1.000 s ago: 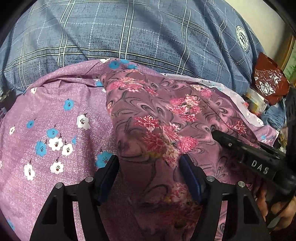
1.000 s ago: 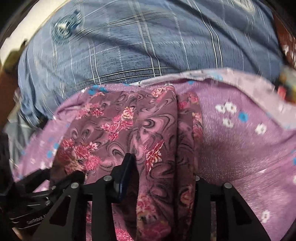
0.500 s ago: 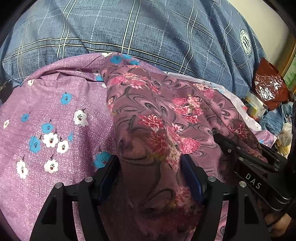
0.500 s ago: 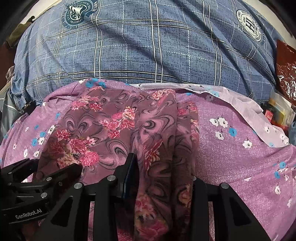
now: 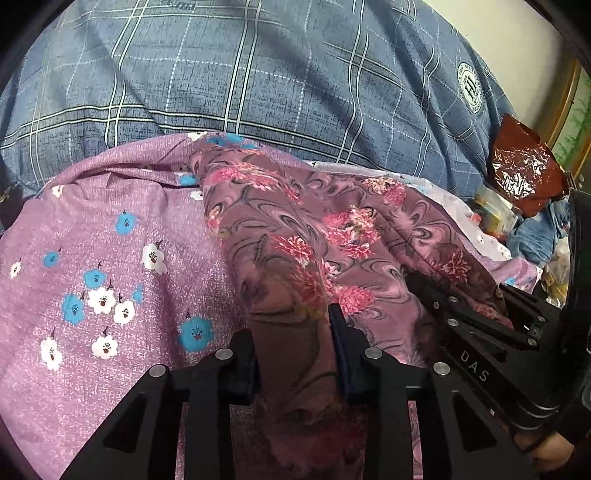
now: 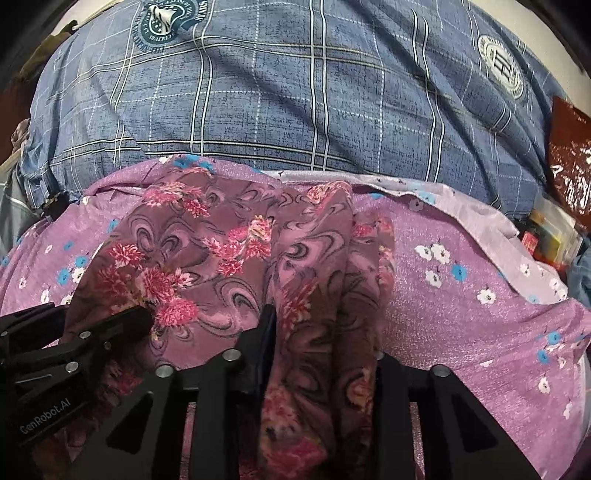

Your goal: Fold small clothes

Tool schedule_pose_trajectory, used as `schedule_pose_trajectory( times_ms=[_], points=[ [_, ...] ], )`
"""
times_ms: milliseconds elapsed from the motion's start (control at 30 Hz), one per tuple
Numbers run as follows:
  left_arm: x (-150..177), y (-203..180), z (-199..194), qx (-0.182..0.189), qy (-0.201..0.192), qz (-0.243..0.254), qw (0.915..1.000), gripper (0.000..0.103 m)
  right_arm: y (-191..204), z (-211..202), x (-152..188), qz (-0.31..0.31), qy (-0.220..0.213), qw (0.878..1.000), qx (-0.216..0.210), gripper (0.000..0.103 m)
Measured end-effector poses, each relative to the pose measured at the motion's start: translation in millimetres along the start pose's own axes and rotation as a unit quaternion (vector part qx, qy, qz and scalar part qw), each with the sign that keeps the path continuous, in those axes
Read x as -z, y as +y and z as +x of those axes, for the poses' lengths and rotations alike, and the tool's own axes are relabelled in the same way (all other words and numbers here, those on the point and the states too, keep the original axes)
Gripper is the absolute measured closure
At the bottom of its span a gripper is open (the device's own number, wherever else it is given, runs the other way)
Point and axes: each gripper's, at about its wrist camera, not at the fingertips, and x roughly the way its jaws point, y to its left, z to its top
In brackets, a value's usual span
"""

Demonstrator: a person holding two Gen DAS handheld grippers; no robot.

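Both tongs, left [image 5: 293,350] and right [image 6: 325,347], pinched the floral garment's [image 5: 295,236] near edge, likely to carry it over into a fold.

A blue plaid sheet [image 5: 280,74] with round crests [image 6: 168,16] fills the background. Relative to it, a lilac flowered cloth [image 5: 92,258] lies in front, overlapping its near edge, and a crinkled red foil bag [image 5: 524,173] sits at its right end, above some cluttered packets [image 6: 546,236].
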Motion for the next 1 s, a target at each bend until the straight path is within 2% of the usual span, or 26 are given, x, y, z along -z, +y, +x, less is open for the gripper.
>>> schedule_pose_trajectory(
  times_ms=[433,1000],
  points=[
    [0,-2,-25,0.013,-0.014,0.001,0.9998,0.076,3,-14,2,-0.007,-0.010,1.000,0.012,0.080],
    [9,0,-84,0.024,-0.046,0.006,0.9986,0.076,12,-61,1,-0.004,-0.056,0.998,0.025,0.080]
  ],
)
